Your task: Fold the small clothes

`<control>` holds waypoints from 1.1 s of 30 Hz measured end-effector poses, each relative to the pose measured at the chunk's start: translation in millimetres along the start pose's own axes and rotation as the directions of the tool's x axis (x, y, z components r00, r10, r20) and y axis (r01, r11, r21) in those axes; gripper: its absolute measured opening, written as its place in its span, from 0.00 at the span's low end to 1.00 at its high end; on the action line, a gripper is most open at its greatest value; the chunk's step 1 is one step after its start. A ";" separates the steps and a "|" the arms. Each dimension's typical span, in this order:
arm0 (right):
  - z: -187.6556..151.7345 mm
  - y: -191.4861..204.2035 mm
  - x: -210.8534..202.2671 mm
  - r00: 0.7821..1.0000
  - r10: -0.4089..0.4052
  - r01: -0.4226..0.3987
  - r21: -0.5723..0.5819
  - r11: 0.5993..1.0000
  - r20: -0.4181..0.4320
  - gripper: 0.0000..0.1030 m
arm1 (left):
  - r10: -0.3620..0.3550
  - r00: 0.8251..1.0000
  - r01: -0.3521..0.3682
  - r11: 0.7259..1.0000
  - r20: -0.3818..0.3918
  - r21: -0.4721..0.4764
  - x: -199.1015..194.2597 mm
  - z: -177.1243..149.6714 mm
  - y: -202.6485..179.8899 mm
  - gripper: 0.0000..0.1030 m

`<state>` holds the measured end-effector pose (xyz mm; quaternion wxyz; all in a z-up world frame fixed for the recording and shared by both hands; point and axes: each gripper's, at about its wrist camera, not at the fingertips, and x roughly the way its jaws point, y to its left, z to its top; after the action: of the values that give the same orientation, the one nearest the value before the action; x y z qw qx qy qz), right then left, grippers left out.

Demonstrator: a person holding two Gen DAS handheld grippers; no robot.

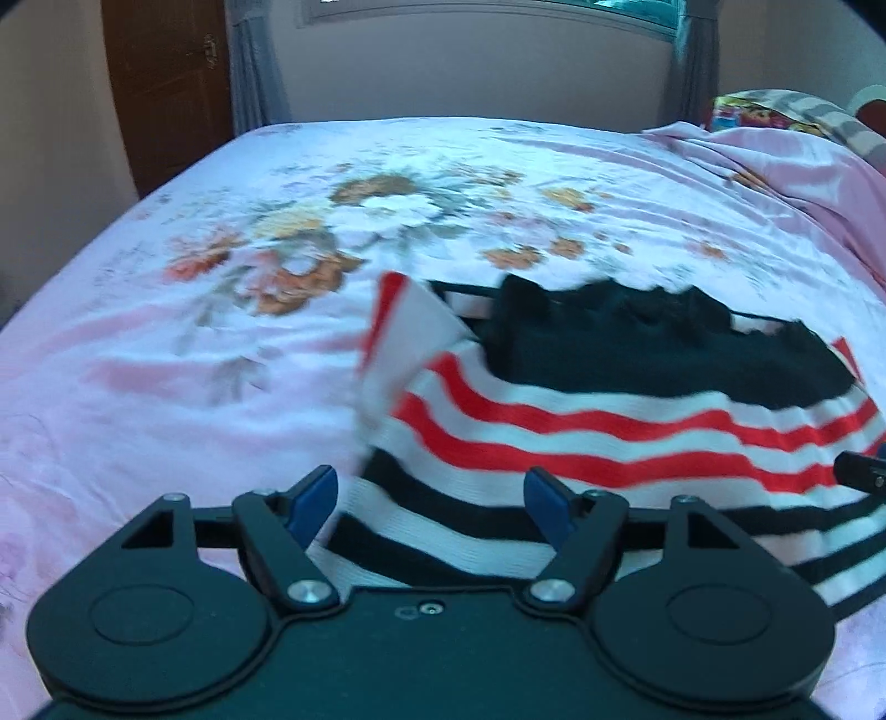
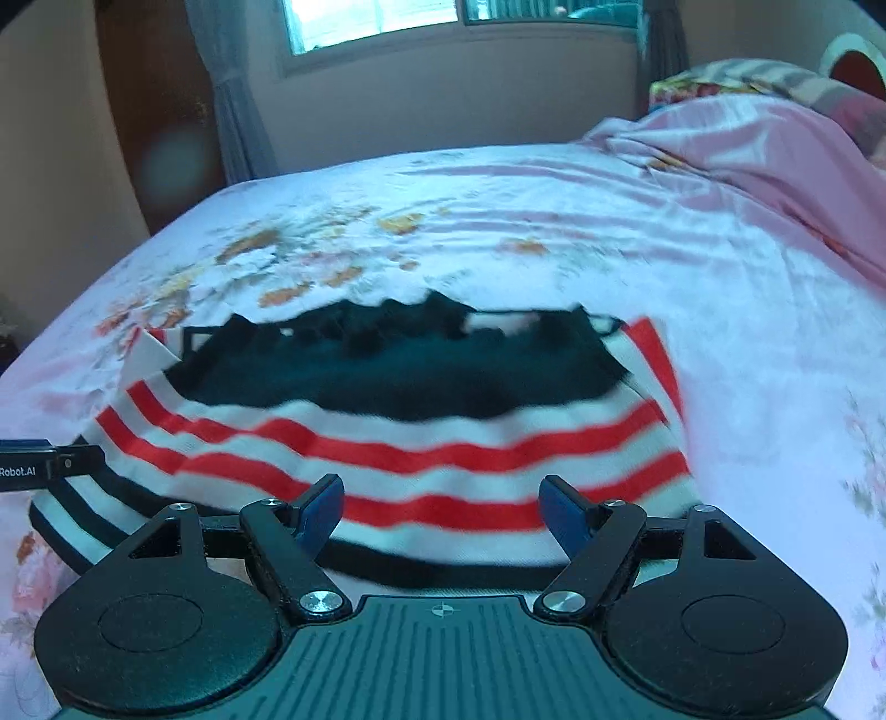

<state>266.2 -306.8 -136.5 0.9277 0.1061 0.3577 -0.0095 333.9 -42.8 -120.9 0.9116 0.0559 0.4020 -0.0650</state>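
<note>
Your left gripper [image 1: 429,501] hangs low over the near edge of the garment [image 1: 609,432], its two blue-tipped fingers [image 1: 313,501] spread wide, with nothing pinched; the black-and-white striped hem shows in the gap between them, and the pads stand clear of it. Your right gripper [image 2: 443,507] sits the same way, its fingers [image 2: 559,512] well apart, empty, over the hem near the garment's right side. The garment [image 2: 387,443] lies on the bed [image 2: 554,221], close in front of both grippers — a small knit piece with red and white stripes across the middle, black and white stripes along the near edge, and a black part [image 1: 664,354] lying across its far half. At its far left corner a red-edged flap [image 1: 410,327] stands turned up off the sheet; it is blurred, so you cannot tell more of its shape. In the right wrist view the tip of your left gripper [image 2: 50,462] shows at the left edge, just beside the striped hem; in the left wrist view a dark tip [image 1: 864,471] of the right one shows at the right edge. The bed wears a pink floral sheet [image 1: 277,249], with a heap of pink bedding [image 2: 747,160] at the far right. Beyond are a wall, a window [image 2: 376,22] with grey curtains [image 1: 255,66], and a brown door [image 1: 166,83] at the left.
</note>
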 end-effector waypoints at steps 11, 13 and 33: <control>7.6 28.5 22.7 0.999 0.044 -0.045 -0.045 0.998 -0.019 0.74 | 0.016 0.998 -0.020 0.997 -0.054 -0.074 26.2 6.9 39.3 0.81; 13.3 28.6 22.3 1.000 0.024 -0.023 -0.055 0.998 0.008 0.74 | 0.003 0.997 -0.010 0.997 -0.078 -0.081 35.4 5.5 42.4 0.82; 1.5 13.3 34.4 0.999 0.005 -0.005 -0.010 1.000 -0.035 0.74 | -0.316 0.949 0.298 0.910 -0.015 -0.287 50.9 3.8 46.5 0.19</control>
<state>294.0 -292.1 -155.8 0.9219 0.1024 0.3736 -0.0033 378.2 -1.4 -153.7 0.8759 -0.1361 0.4387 -0.1480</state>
